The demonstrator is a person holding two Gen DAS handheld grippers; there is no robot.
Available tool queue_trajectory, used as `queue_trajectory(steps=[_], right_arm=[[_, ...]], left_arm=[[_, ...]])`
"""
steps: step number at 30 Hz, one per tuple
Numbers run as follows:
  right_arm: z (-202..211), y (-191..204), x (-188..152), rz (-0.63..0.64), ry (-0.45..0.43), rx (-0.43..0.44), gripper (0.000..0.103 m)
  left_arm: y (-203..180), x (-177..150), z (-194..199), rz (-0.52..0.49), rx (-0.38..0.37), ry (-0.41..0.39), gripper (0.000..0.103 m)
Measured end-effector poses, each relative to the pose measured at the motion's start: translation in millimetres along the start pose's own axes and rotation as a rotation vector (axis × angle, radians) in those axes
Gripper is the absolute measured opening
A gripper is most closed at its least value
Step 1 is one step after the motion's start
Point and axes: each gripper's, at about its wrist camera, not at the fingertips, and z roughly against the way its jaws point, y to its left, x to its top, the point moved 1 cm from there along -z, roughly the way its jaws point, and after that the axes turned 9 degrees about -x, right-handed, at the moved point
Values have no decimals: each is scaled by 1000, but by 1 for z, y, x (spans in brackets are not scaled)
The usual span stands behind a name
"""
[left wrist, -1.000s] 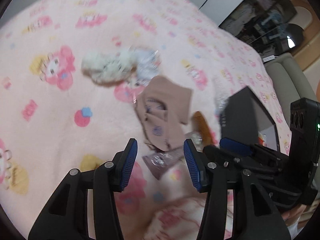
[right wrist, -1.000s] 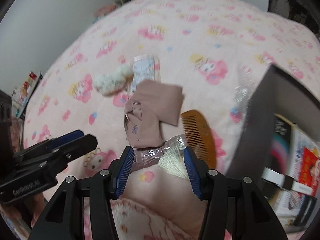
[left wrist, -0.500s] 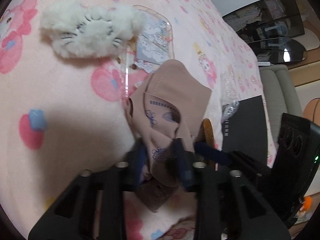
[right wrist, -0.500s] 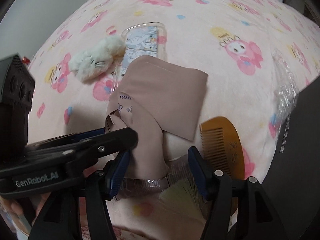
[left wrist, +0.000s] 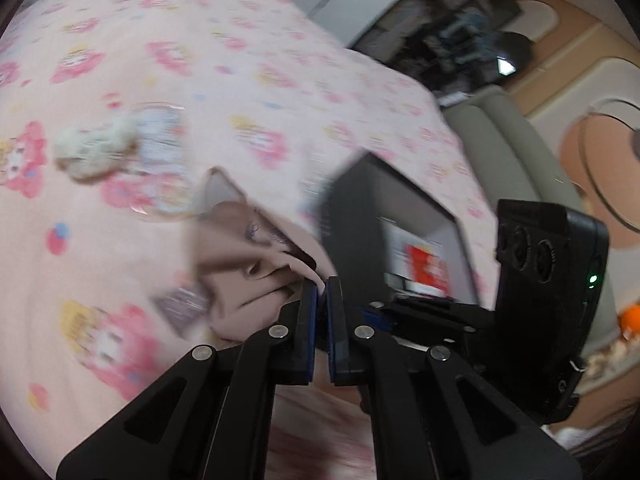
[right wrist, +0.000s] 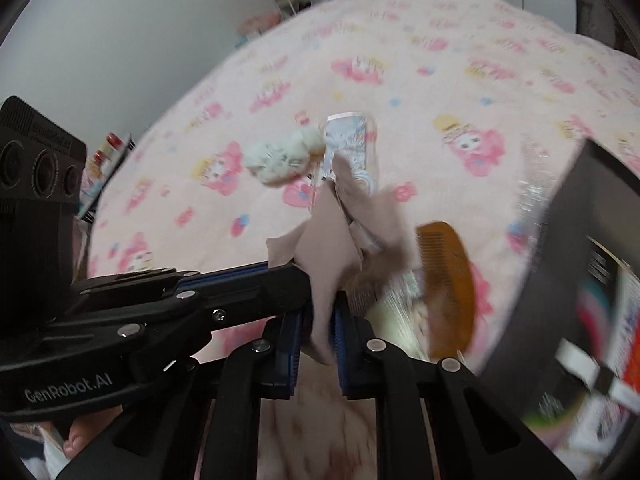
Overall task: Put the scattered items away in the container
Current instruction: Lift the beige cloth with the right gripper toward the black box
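Observation:
Both grippers are shut on a beige cloth pouch (left wrist: 248, 264), lifted off the pink patterned blanket (left wrist: 120, 60). My left gripper (left wrist: 322, 292) pinches its edge. My right gripper (right wrist: 318, 320) clamps its lower corner (right wrist: 332, 256), with the left gripper's fingers (right wrist: 256, 280) just beside it. The dark box container (left wrist: 384, 216) stands right of the cloth and holds printed items; it also shows in the right wrist view (right wrist: 568, 248). A brown comb (right wrist: 448, 280), a fluffy white cat toy (right wrist: 280, 156) and a clear phone case (right wrist: 348, 140) lie on the blanket.
A clear plastic packet (left wrist: 180, 308) lies on the blanket under the cloth. Crinkled plastic wrap (right wrist: 532, 184) sits by the box's far corner. A beige sofa (left wrist: 500, 140) stands beyond the bed edge on the right.
Both grippers closed on the beige cloth and lifted it off the blanket. The views pulled back and up; the comb and packet under it are uncovered.

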Motion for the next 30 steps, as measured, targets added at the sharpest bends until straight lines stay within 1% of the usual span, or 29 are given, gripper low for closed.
queue_trajectory(steps=[2,4,7,9,15,16,17,18,19,20,22,24,25,26,27,28,29,30], right_arm=[[26,-13,-14,-47,-16,35,11],[45,-21,-29,-73,-41,41,11],[73,-44,-59,-113,-69,9,11],[79,-58,-75,-141,-74,-21,11],[97,-116,-128,-272,-58,-83,11],[98,-124,-135,-292,-56,-89,11],[100,-133,-142,-311,-55,-98,11],[99,-141,-148,-327,-51,-117,11],[98,-149,-153,-348,-45,-146,11],[96,-157,-158,-371,-37,-170,11],[92,-175,-165,-434,-23,-190,11],[90,-186,-169,-468,-18,-176,11],[87,-189,-169,-468,-8,-173,12],[85,-189,-169,-465,5,-178,17],[82,-190,-170,-460,17,-186,20],[76,-190,-169,-454,31,-190,29],[72,-189,-169,-450,39,-187,43],[66,-189,-169,-447,48,-183,47]], left_arm=[[-29,-12,-7,-36,-24,16,2],[-58,-24,-18,-80,-39,36,2],[-93,-42,-43,-115,-81,82,2],[-110,-52,-65,-136,-101,122,2],[-150,-83,-127,-179,-126,255,2],[-156,-87,-135,-190,-121,276,3],[-158,-90,-141,-196,-105,289,6],[-159,-91,-145,-202,-74,296,10],[-158,-91,-145,-205,-41,291,19],[-156,-91,-143,-203,-12,280,25],[-147,-87,-137,-171,16,259,28],[-133,-85,-131,-135,40,239,33],[-126,-84,-130,-123,65,232,36],[-119,-85,-129,-109,96,230,40],[-112,-86,-132,-97,123,239,41],[-106,-87,-137,-90,138,256,43],[-100,-89,-143,-84,143,278,47],[-93,-91,-151,-73,167,302,48]])
